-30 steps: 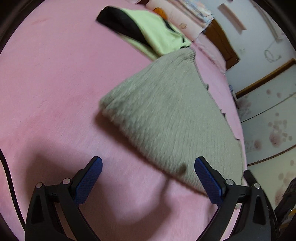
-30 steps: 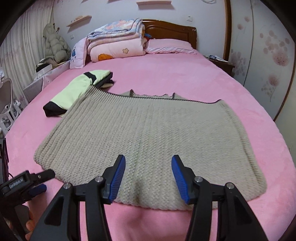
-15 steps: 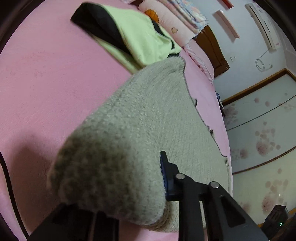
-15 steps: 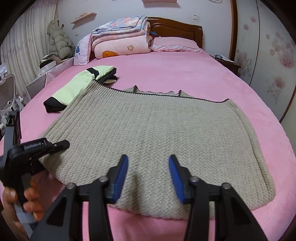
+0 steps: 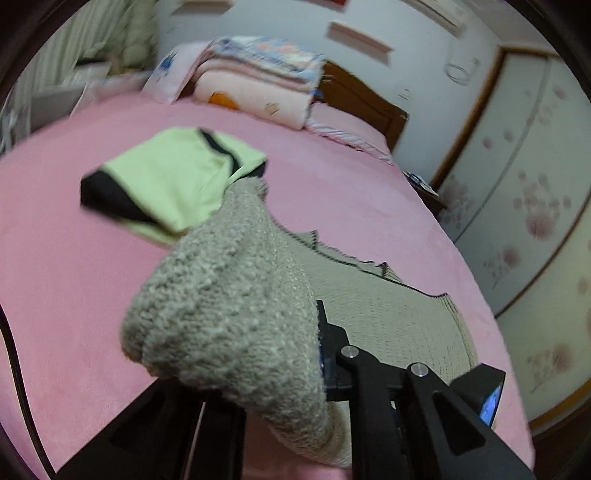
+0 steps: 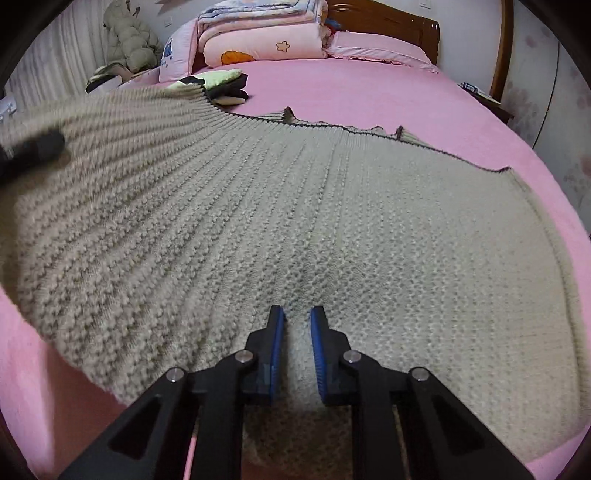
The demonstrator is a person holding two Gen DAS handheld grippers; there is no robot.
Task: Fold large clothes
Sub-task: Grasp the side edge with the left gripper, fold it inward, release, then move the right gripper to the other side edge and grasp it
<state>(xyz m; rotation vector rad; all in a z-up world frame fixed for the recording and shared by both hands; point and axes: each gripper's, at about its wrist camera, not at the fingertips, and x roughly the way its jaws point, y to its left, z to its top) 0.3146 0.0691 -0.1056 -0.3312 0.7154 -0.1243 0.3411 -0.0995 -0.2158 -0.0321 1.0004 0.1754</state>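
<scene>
left wrist view: the left gripper [image 5: 295, 369] has its jaws clamped on a bunched corner of the grey knit sweater [image 5: 236, 317], which bulges over and hides most of the fingers; only the right-hand finger [image 5: 328, 354] shows, pressed against the wool. the held corner is lifted off the pink bed [image 5: 74, 280], while the rest of the sweater trails away to the right and lies flat on the cover. just beyond the lifted part lies a folded yellow-green and black garment [image 5: 173, 184], touching or nearly touching the sweater's far edge. at the head of the bed sit a stack of folded quilts [image 5: 258, 81], a wooden headboard [image 5: 362, 107] and, to the right, a floral wardrobe door [image 5: 535, 206]. this view is blurred.

right wrist view: the right gripper [image 6: 297, 321] has its jaws drawn narrow on a pinch of the sweater's [image 6: 332, 221] near edge, a ridge of wool standing between the blue pads [image 6: 317, 343]. the sweater spreads across the bed [image 6: 351, 92]; its left side is raised and blurred, with the left gripper [image 6: 33, 151] dark at that edge. the yellow-green garment [image 6: 214, 79] sits past the far left corner, the quilts [image 6: 262, 33] and a pillow [image 6: 376, 48] behind it.
</scene>
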